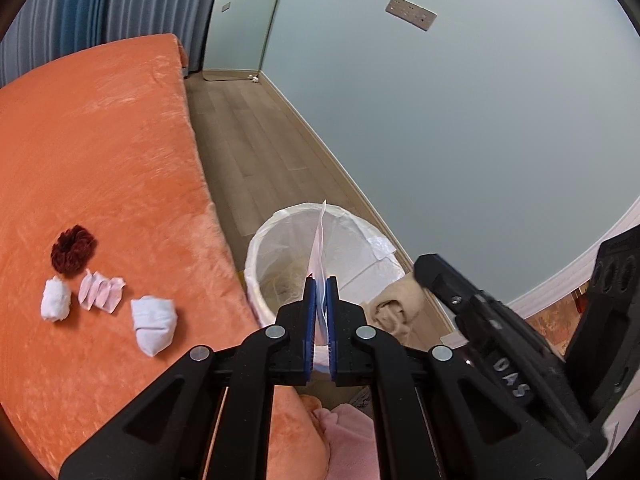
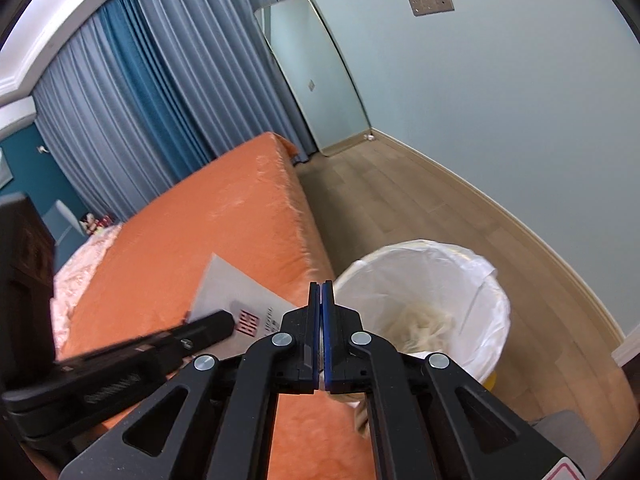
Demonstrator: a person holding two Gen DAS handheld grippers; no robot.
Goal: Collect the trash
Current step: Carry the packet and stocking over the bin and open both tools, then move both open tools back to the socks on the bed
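Left tool (image 1: 320,300): jaws narrow, clamped on a white printed paper sheet (image 1: 319,248), held edge-on above the round bin lined with a white plastic bag (image 1: 260,248); the same sheet is seen flat in the right wrist view (image 2: 236,292), red mark and small print showing, over the bed's near edge

Right tool (image 2: 321,300): jaws drawn almost together; something pale is glimpsed between the pads low down, but whether anything is gripped cannot be told

Progress, as judged: partly done. Pale stringy waste is already seen in the bin. The sheet is poised for dropping, not yet released. Left on the orange plush bed cover (image 1: 100,140), near its bin-side edge: a white crumpled tissue wad (image 1: 56,299), a pinkish creased wrapper (image 1: 101,290), a folded white tissue bundle (image 1: 154,324). A dark red fluffy scrunchie (image 1: 74,248) lies just beside them; trash or not is unclear

Room: wood plank floor (image 1: 248,128), pale blue-green wall with a socket plate (image 1: 411,13), blue and grey curtains (image 2: 140,100), a leaning mirror (image 2: 316,80). Bin is set on the floor close against the bed's side edge; beige cloth (image 1: 396,304) lies beside it
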